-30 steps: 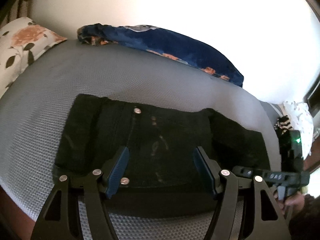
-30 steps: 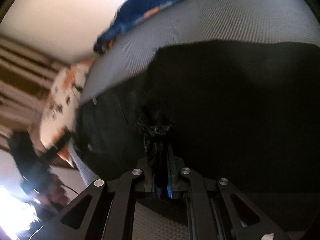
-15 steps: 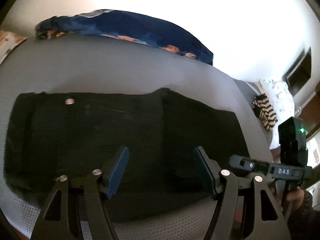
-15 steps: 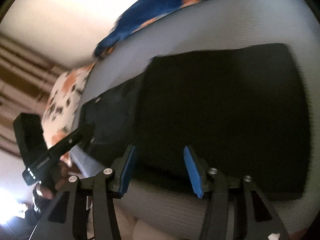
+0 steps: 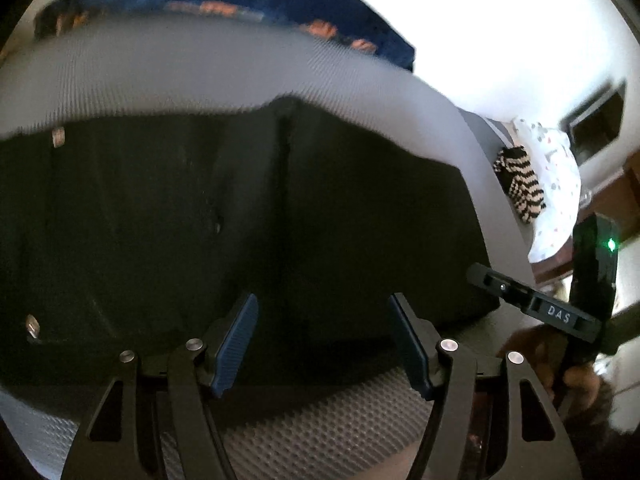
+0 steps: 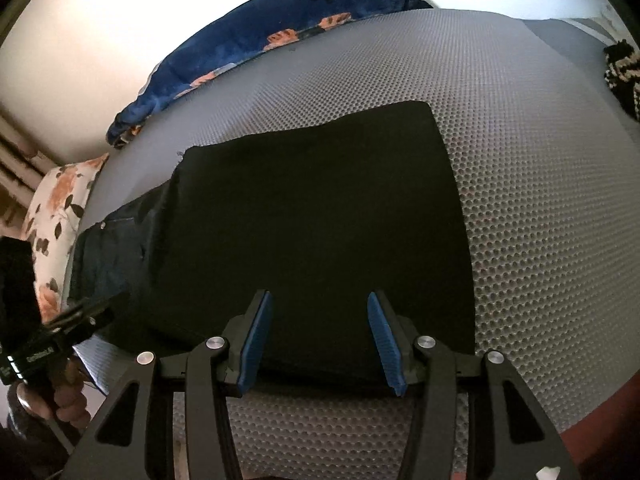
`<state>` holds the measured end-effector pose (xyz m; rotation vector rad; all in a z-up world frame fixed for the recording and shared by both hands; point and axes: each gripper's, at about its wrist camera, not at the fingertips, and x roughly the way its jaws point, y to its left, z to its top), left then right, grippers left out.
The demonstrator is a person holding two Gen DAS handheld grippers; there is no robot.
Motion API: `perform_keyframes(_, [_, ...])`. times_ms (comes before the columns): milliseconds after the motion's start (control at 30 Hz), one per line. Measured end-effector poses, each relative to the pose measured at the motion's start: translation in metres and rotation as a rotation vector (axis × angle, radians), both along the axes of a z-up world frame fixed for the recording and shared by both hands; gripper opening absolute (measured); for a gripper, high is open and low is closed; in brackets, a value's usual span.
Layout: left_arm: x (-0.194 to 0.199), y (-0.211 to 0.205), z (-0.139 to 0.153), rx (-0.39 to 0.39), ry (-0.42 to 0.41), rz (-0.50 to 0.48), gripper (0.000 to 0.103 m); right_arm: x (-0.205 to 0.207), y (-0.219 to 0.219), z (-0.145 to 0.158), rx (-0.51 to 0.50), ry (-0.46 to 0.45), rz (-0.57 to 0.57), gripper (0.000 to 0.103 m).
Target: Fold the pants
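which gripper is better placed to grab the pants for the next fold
Right, probably. The right gripper is open over the folded end of the pants, near its edge; the left gripper is open over their middle.

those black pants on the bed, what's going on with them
A person with a gripper in each hand is folding the black pants on the grey mattress. The pants lie flat, with one part already folded over the rest. Both the left gripper and the right gripper are open and hold nothing, poised at the near edge of the pants.
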<state>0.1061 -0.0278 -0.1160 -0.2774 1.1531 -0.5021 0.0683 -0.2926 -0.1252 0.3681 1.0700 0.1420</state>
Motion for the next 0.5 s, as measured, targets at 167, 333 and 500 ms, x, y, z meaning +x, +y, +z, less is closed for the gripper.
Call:
perform_keyframes(167, [0.008, 0.000, -0.016, -0.038, 0.079, 0.017, 0.059, 0.001, 0.001, -0.002, 0.014, -0.006, 0.004, 0.048])
perform_keyframes(333, [0.010, -0.012, -0.020, -0.060, 0.099, -0.027, 0.035, 0.001, -0.002, -0.001, 0.009, -0.010, -0.009, 0.048])
perform_keyframes(500, [0.003, -0.012, -0.023, -0.051, 0.106, -0.016, 0.009, 0.001, -0.005, -0.002, -0.008, -0.002, -0.016, 0.049])
